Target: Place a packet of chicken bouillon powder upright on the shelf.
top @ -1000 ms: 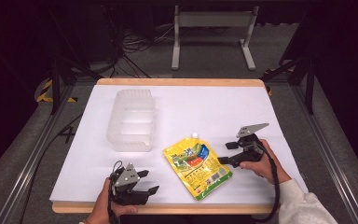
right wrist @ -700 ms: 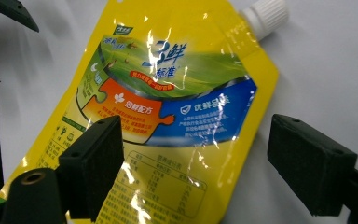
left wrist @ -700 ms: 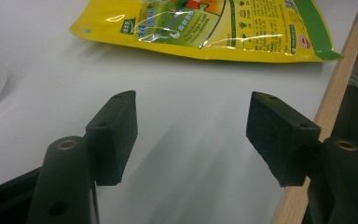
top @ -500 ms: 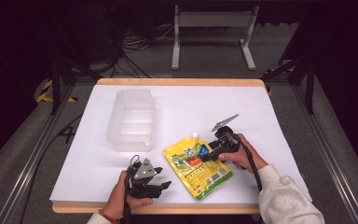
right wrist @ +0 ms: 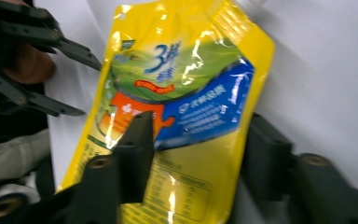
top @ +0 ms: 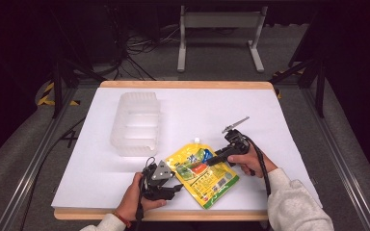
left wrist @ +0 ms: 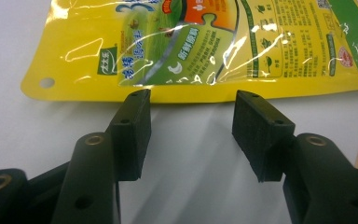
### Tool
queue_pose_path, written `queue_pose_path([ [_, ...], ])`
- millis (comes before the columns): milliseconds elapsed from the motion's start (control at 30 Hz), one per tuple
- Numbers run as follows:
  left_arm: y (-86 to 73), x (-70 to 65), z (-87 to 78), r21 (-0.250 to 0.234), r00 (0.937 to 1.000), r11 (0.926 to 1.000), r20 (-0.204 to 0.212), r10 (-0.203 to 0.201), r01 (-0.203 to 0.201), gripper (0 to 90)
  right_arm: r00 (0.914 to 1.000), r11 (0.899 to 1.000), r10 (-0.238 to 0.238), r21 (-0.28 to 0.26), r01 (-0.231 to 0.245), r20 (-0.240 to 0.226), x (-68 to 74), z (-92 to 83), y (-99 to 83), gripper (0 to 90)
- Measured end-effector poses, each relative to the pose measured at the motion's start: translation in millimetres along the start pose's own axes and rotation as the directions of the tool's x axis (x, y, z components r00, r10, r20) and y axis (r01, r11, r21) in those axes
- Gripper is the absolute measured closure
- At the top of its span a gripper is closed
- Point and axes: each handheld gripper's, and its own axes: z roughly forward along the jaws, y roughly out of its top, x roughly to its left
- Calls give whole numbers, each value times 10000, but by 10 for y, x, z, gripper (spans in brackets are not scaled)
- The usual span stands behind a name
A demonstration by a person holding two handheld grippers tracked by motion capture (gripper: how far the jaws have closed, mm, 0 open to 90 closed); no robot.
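A yellow spouted pouch (top: 200, 169) with green, orange and blue print lies flat on the white table (top: 197, 110), near its front edge. My left gripper (top: 177, 186) is at the pouch's near left edge. In the left gripper view its jaws (left wrist: 193, 100) have just been closing; they stand apart with bare table between them and the pouch (left wrist: 191, 42) just past the tips. My right gripper (top: 212, 161) reaches over the pouch from the right. Its jaws (right wrist: 200, 121) have just been closing: one pad rests over the pouch (right wrist: 186, 60), the other at its edge, with no visible squeeze.
A clear ribbed plastic container (top: 136, 122) stands on the table's left half, behind the left hand. A wooden rim (top: 188, 84) runs along the table's far edge. A metal stand (top: 219, 29) and cables lie on the floor beyond. Across the pouch, the right gripper view shows the left gripper (right wrist: 91, 88).
Both hands have come in toward the pouch: the left gripper moved right to its edge, the right gripper moved left over it. The right jaws stand narrower than before.
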Motion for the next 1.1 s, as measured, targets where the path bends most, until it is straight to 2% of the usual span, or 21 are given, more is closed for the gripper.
queue_pose_path([
  [67, -11, 14, -11, -21, 10000, 10000, 38, -79, 79, 474, 9991, 9996, -271, 130, 267, 316, 24, -4, 4, 659],
  [167, -22, 30, -13, -120, 9997, 9997, 47, -228, 229, 458, 9976, 9986, -492, -185, 501, 484, 52, -56, -9, 879],
  [200, -24, 36, -18, -102, 9997, 9996, 45, -245, 245, 444, 9975, 9971, -635, -400, 646, 301, 63, -85, -22, 900],
  [300, -36, 47, -32, -130, 9992, 9991, 19, -400, 400, 391, 9906, 9877, -1256, -872, 1299, 533, 183, -172, -65, 900],
  [400, -39, 69, -66, -479, 9981, 9969, 47, -617, 618, 337, 9854, 9753, -1582, -1460, 1659, 629, 288, -278, -128, 900],
  [433, -31, 84, -85, -660, 9973, 9951, 115, -725, 731, 311, 9826, 9683, -1724, -1714, 1819, 688, 329, -322, -154, 900],
  [500, -18, 106, -97, -994, 9927, 9885, 511, -1092, 1138, 274, 9763, 9502, -2017, -2261, 2144, 782, 436, -427, -207, 900],
  [567, 10, 104, -100, -1224, 9918, 9853, 605, -1127, 1195, 238, 9677, 9322, -2317, -2617, 2501, 996, 547, -506, -245, 900],
  [600, 10, 104, -100, -1224, 9918, 9853, 605, -1127, 1195, 225, 9677, 9322, -2317, -2617, 2501, 996, 547, -506, -245, 900],
  [633, 42, 97, -93, -1378, 9904, 9830, 820, -1110, 1216, 226, 9575, 9080, -2577, -3063, 2858, 1294, 665, -580, -286, 900],
  [667, 68, 91, -91, -1514, 9894, 9803, 897, -1145, 1272, 236, 9530, 8993, -2731, -3169, 3014, 1314, 703, -596, -298, 900],
  [700, 100, 86, -90, -1657, 9899, 9787, 929, -1068, 1211, 236, 9530, 8993, -2731, -3169, 3014, 1314, 703, -596, -298, 900],
  [733, 133, 78, -93, -1752, 9899, 9770, 943, -1062, 1215, 249, 9486, 8920, -2839, -3245, 3147, 1395, 732, -609, -308, 900],
  [800, 192, 57, -106, -2138, 9898, 9705, 1109, -895, 1117, 300, 9479, 8802, -2873, -3523, 3180, 1377, 769, -628, -326, 900],
  [867, 238, 43, -132, -2390, 9922, 9658, 968, -790, 1003, 373, 9444, 8710, -2940, -3657, 3282, 1472, 801, -639, -333, 900],
  [900, 255, 44, -157, -2602, 9920, 9604, 1015, -751, 994, 430, 9453, 8679, -2968, -3746, 3262, 1356, 814, -644, -335, 900],
  [967, 272, 64, -226, -2977, 9901, 9491, 1220, -693, 1031, 538, 9433, 8595, -2961, -3889, 3318, 1502, 845, -677, -337, 900],
  [1033, 282, 60, -301, -3334, 9906, 9385, 1279, -492, 897, 632, 9431, 8504, -2959, -4079, 3324, 1516, 865, -730, -345, 900],
  [1067, 289, 54, -328, -3383, 9915, 9377, 1246, -385, 789, 673, 9411, 8444, -3006, -4156, 3381, 1549, 887, -758, -354, 900],
  [1100, 305, 41, -366, -3533, 9929, 9336, 1174, -193, 599, 691, 9390, 8414, -3044, -4170, 3438, 1599, 902, -770, -360, 900],
])
